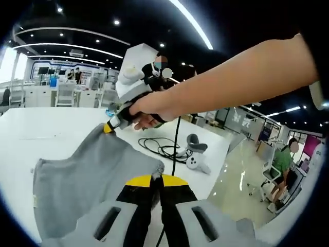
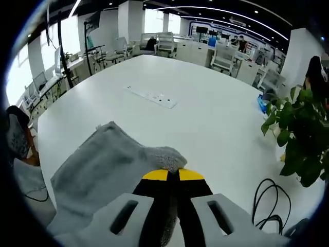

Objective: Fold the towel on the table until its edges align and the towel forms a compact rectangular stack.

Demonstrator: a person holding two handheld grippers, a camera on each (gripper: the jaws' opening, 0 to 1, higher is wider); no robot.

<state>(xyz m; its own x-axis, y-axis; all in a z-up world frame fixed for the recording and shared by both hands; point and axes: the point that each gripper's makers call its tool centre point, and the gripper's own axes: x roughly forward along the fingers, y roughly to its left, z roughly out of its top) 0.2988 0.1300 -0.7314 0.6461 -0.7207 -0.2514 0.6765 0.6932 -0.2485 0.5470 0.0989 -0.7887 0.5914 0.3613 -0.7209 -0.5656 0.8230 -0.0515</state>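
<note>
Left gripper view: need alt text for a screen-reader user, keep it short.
The left tool, jaws shut, pinches a corner of a grey towel lifted off a white table. Beyond it a person's hand holds the right tool clamped on another corner. A black cable lies on the table.
</note>
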